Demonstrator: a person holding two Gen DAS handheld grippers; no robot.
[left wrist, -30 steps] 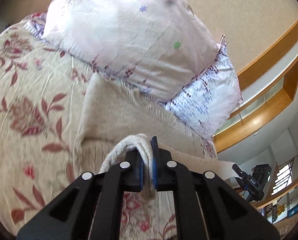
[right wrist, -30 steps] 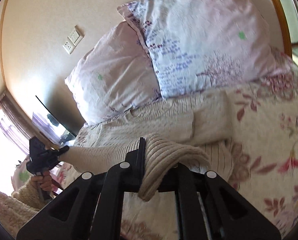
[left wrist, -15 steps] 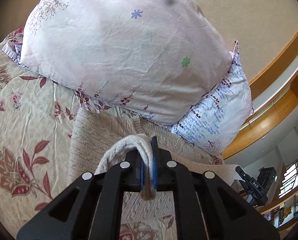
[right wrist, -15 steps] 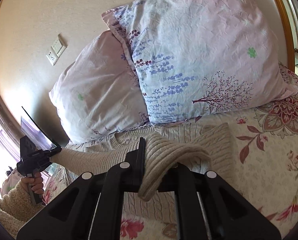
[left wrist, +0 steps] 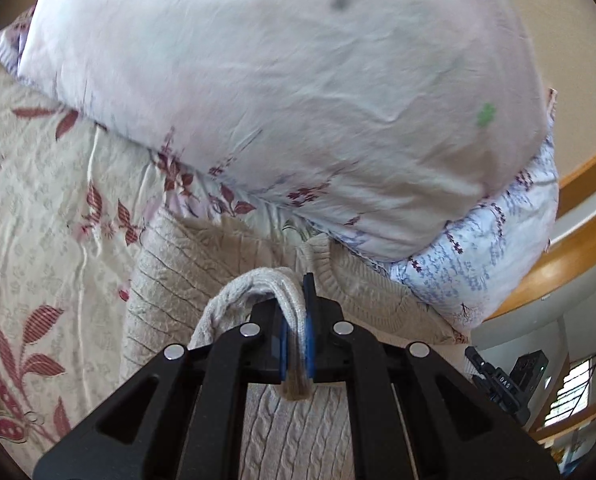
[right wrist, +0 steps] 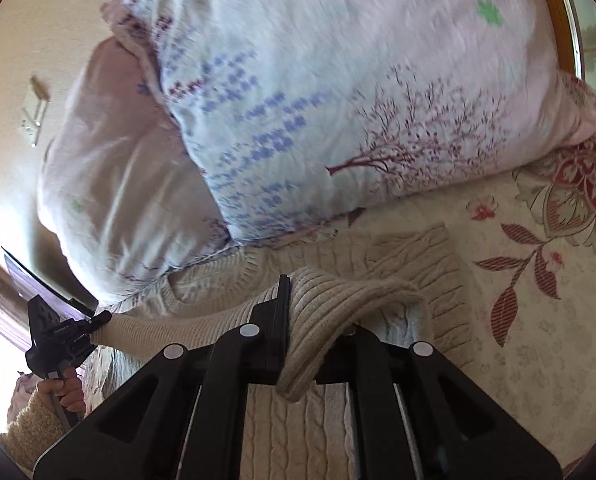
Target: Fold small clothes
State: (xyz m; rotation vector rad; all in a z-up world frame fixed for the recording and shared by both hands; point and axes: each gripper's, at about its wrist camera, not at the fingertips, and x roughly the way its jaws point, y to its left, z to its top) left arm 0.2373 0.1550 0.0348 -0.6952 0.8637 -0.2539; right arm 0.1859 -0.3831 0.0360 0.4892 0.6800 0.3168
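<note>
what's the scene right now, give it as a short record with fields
surface: floral bedspread
garment: cream cable-knit sweater, lying flat just below the pillows
left gripper: shut on the sweater's ribbed edge
right gripper: shut on the ribbed edge
fabric between grippers: edge stretched in a raised band above the sweater's body
pillows: pale pink pillow, blue-print pillow, at the head of the bed
blur: both views smeared

The left claw (left wrist: 295, 332) fills the lower middle of its frame: matte black plastic arms with triangular cut-outs, four round silver screw heads in an arc, and blue pads on the inner faces. The right claw (right wrist: 310, 320) shows the same black frame and silver screws. At lower left of the right view, a hand (right wrist: 63, 390) wears a fuzzy cream sleeve (right wrist: 27, 432)
</note>
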